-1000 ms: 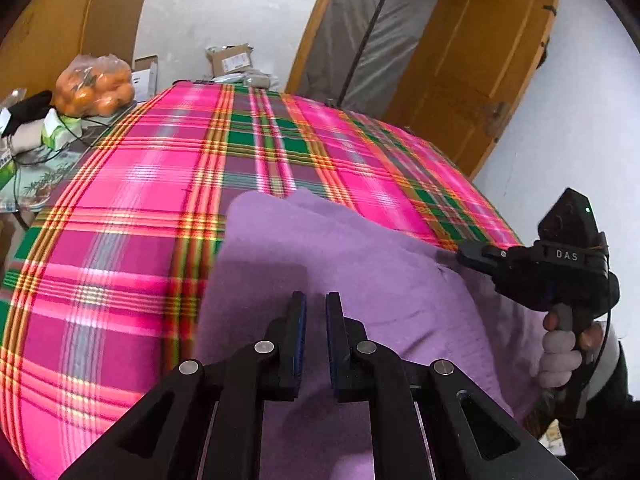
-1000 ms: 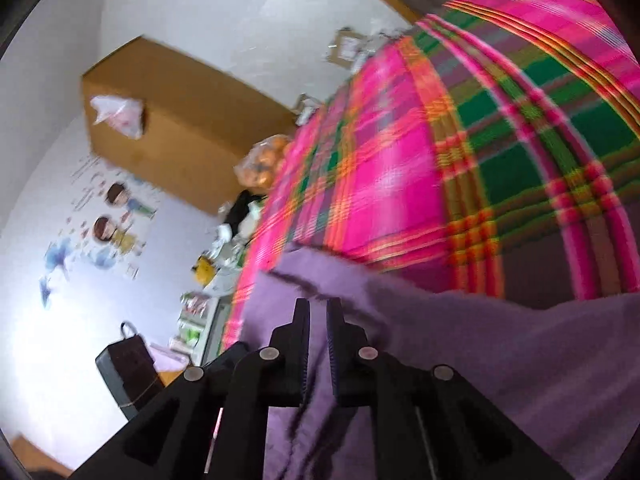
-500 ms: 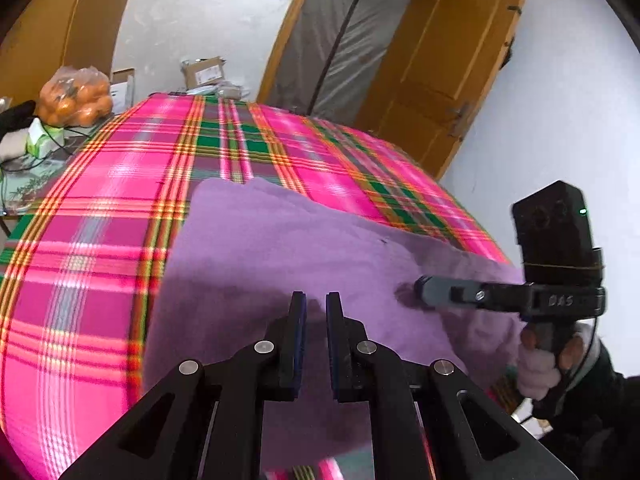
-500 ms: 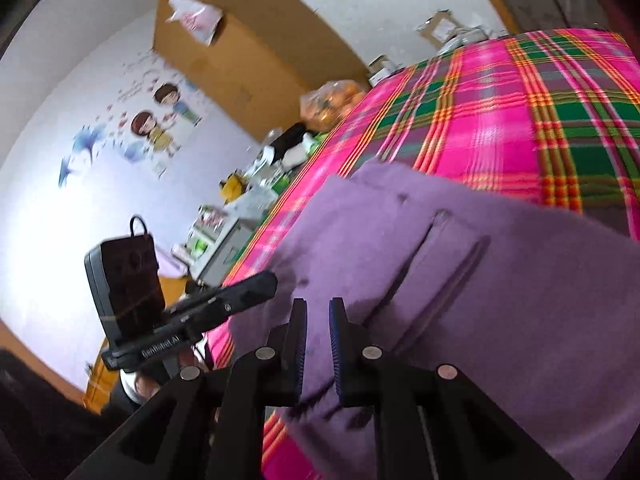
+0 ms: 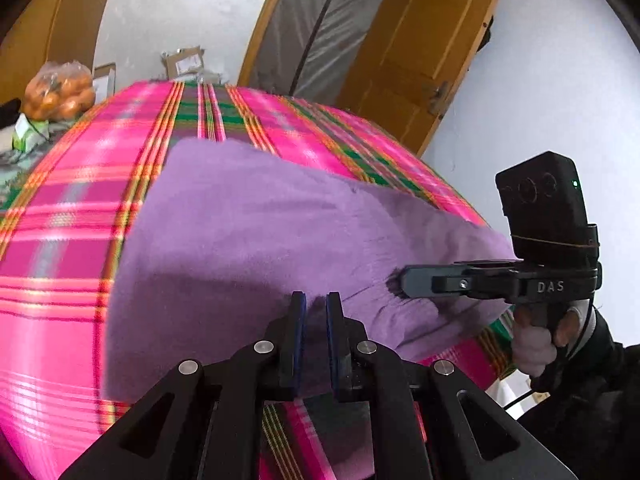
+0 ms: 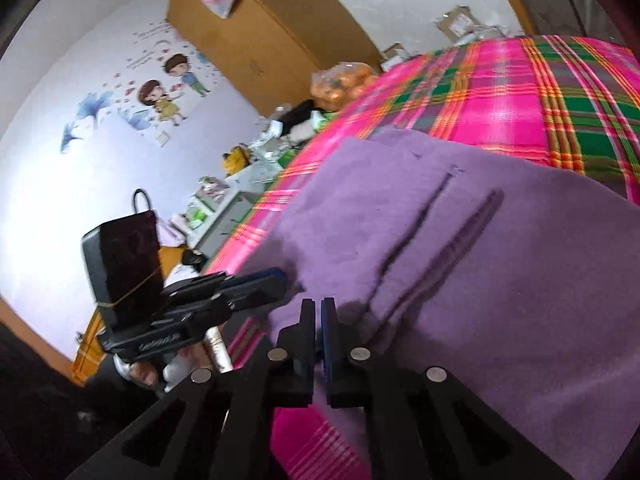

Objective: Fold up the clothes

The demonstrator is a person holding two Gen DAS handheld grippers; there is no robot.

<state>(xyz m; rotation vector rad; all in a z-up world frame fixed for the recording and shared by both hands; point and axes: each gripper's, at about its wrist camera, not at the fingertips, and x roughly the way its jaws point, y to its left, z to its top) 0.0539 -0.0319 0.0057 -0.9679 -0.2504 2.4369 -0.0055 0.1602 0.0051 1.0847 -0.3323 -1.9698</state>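
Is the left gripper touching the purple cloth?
Touching. The left wrist view shows the left gripper pinching the near edge of the purple cloth, with fabric bunched between its fingertips.

On the side of the right gripper [image 5: 394,282], seen from the left wrist view, pale capital letters read "DAS". The left gripper [image 6: 280,280] carries a light line of lettering along its body, too blurred to read. The wall sticker [image 6: 168,84] of two cartoon children has small script arched above it, also unreadable. Labels on the cardboard boxes [image 5: 184,62] are too small.
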